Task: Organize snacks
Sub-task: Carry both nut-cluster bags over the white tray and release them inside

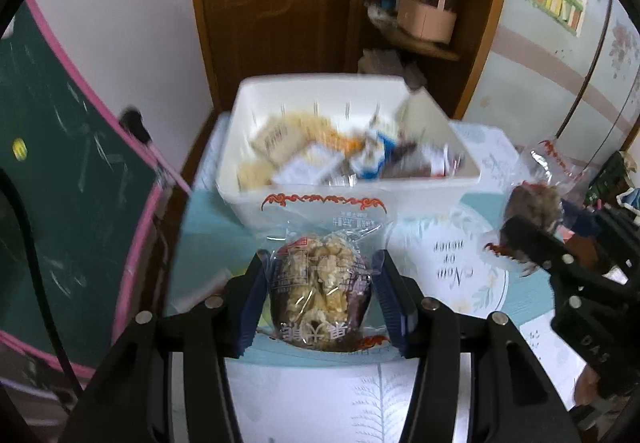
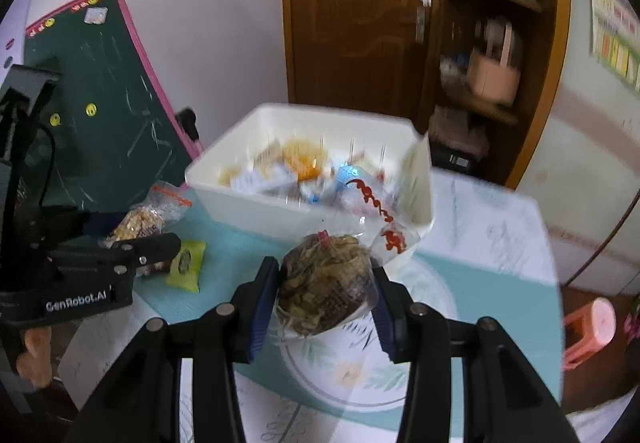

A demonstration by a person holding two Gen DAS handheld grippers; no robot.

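A white bin [image 1: 420, 199] holding several wrapped snacks stands on the table ahead; it also shows in the right wrist view [image 2: 256, 203]. My left gripper [image 1: 320, 283] is shut on a clear-wrapped walnut snack pack [image 1: 320, 279], held just before the bin. My right gripper [image 2: 326, 283] is shut on a second clear-wrapped snack pack [image 2: 324, 283], also held near the bin's front. The right gripper [image 1: 516, 239] with its pack [image 1: 534, 203] shows at the right of the left wrist view. The left gripper [image 2: 160, 247] with its pack [image 2: 138, 221] shows at the left of the right wrist view.
A small green snack packet [image 2: 186, 265] lies on the teal-and-white tablecloth [image 2: 480, 243] left of the bin. A green chalkboard with pink frame [image 2: 108, 91] leans at the left. A wooden door [image 2: 352, 15] and shelves [image 2: 492, 55] stand behind. A pink stool [image 2: 592, 327] sits at the right.
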